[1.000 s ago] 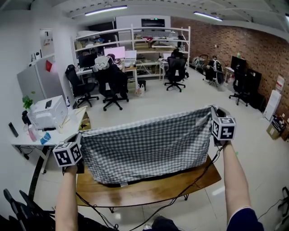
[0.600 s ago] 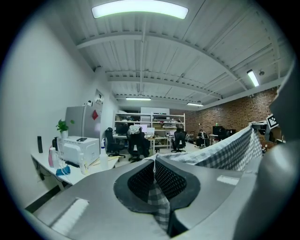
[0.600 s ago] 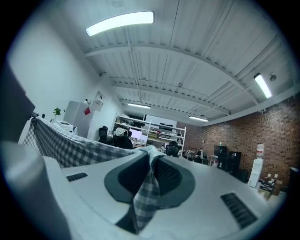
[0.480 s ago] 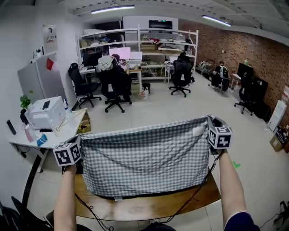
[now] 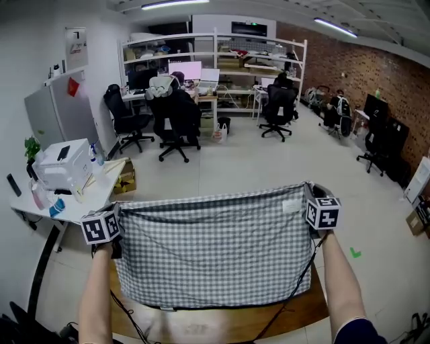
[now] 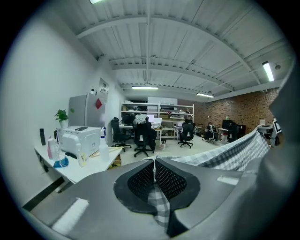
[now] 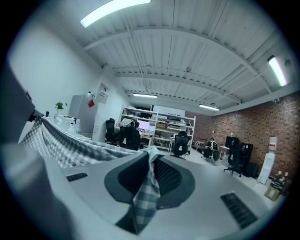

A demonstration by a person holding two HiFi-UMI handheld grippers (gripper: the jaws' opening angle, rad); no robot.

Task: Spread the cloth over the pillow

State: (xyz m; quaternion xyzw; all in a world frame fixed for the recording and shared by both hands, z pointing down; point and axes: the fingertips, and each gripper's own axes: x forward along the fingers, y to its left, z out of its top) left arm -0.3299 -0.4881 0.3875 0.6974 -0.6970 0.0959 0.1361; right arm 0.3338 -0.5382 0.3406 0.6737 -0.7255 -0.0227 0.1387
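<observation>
Hanging flat, grey-and-white checked cloth (image 5: 215, 248)

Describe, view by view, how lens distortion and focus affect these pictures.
Head view: wide-angle lens bows the shelves and brick wall; checked cloth sharp, evenly lit. Left gripper view: black circular vignette, soft foreground. Right gripper view: same fisheye circle, bright ceiling light.

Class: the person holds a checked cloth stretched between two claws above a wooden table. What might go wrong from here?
1. The left claw and right claw each pinch only a thin corner of the cloth; a tug might pull one free.
2. The hanging cloth hides most of the table, and no pillow shows, so it may land off-centre.
3. The black cable trailing by the cloth's lower edge might catch the hem.
</observation>
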